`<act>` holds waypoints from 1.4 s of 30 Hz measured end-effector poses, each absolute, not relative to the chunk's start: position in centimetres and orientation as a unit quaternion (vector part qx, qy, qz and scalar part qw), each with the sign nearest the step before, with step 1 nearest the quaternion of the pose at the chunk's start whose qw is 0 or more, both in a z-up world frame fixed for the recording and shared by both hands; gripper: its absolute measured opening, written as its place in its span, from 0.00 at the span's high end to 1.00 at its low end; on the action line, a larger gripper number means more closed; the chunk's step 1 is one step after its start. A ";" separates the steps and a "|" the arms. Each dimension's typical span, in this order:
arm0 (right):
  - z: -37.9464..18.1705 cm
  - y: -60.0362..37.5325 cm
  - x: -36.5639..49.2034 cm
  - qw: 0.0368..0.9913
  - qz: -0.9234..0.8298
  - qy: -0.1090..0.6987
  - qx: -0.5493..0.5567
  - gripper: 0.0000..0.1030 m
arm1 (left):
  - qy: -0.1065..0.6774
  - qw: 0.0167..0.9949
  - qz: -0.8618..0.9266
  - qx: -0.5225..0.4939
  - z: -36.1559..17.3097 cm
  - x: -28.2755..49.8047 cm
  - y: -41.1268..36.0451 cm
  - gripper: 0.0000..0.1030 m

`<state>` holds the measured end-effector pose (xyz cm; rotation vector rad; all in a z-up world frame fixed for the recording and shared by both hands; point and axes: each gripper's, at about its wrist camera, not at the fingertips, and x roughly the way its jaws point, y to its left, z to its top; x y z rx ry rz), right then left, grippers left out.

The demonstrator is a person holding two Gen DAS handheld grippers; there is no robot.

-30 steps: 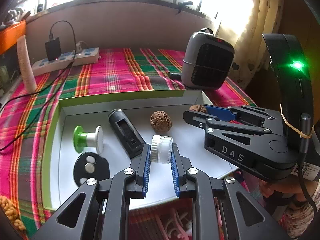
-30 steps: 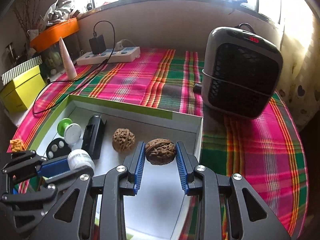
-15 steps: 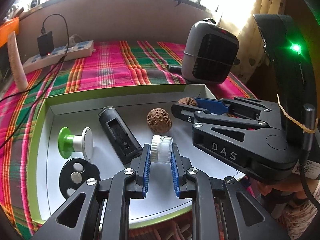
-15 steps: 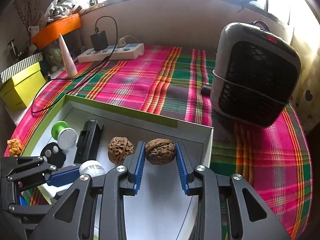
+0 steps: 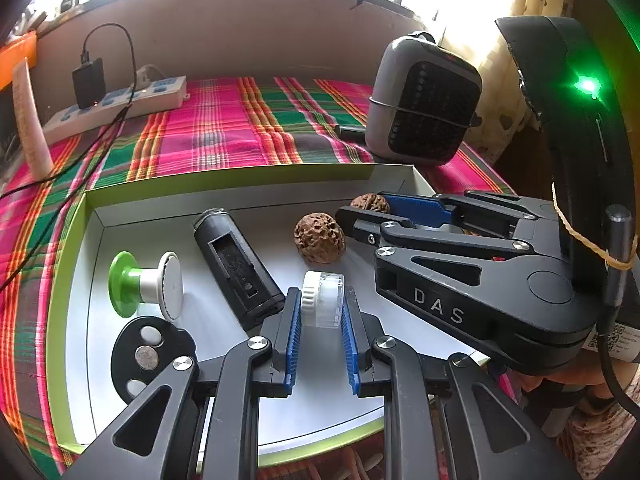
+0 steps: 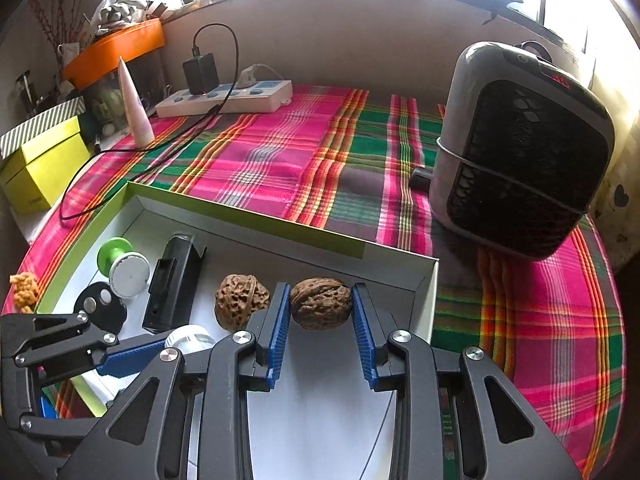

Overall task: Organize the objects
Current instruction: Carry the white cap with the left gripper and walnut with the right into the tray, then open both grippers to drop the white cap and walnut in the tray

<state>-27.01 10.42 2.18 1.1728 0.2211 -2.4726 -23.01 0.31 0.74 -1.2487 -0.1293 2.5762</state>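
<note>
A lived-in home room: a plaid cloth [image 6: 280,160] covers the table beneath a curtained window, with a small heater [image 6: 520,152], power strip [image 6: 228,98] and clutter.

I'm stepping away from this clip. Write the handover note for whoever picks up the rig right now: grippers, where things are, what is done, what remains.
Left gripper: shut on the small white jar, over the near part of the white tray.
Right gripper: shut on the smooth walnut, near the tray's right end.
Already in the tray: the wrinkled walnut, black case, green-and-white spool, black disc.
Outside it: a small orange lump on the plaid cloth at the tray's left edge.
Left, as a guess: set down both held items, then deal with the lump.
</note>
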 end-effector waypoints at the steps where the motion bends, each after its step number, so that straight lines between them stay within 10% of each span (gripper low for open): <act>1: 2.2 10.4 -27.0 0.196 -0.883 0.081 0.419 0.69 | -0.045 0.138 0.890 -0.431 0.7 -23.0 0.2 0.83; 42: 3.4 10.8 -25.6 0.182 -0.893 0.066 0.407 0.59 | -0.046 0.122 0.902 -0.412 2.2 -21.0 -0.1 0.60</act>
